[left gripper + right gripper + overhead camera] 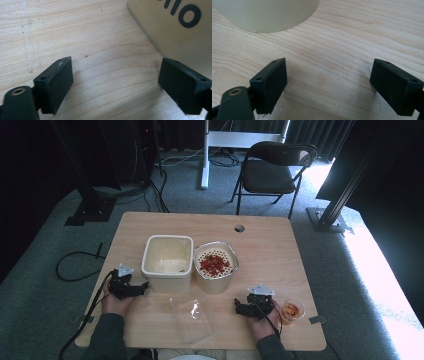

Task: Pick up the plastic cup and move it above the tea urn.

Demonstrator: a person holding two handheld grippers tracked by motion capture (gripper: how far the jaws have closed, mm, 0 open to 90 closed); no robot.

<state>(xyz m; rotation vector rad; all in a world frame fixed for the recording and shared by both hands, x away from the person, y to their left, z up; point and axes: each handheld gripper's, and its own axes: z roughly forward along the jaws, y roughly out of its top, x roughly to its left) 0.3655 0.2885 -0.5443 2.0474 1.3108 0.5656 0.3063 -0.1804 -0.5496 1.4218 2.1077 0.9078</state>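
A cream square tub [167, 261] stands mid-table, its wall [175, 32] printed with dark letters. Touching its right side is a round cream strainer bowl [215, 266] with red pieces inside; its base [267, 15] fills the top left of the right gripper view. My left gripper [141, 287] rests on the table just left of the tub, open, with bare wood between the fingers [56, 82]. My right gripper [238, 307] lies near the front edge, below the strainer, open and empty, fingers [270, 83] wide apart.
A clear plastic lid [192, 312] lies flat between the two hands. A small clear cup [292, 311] with orange-red contents stands right of the right hand. A cable hole [239, 228] sits at the table's far edge. A folding chair [272, 170] stands beyond the table.
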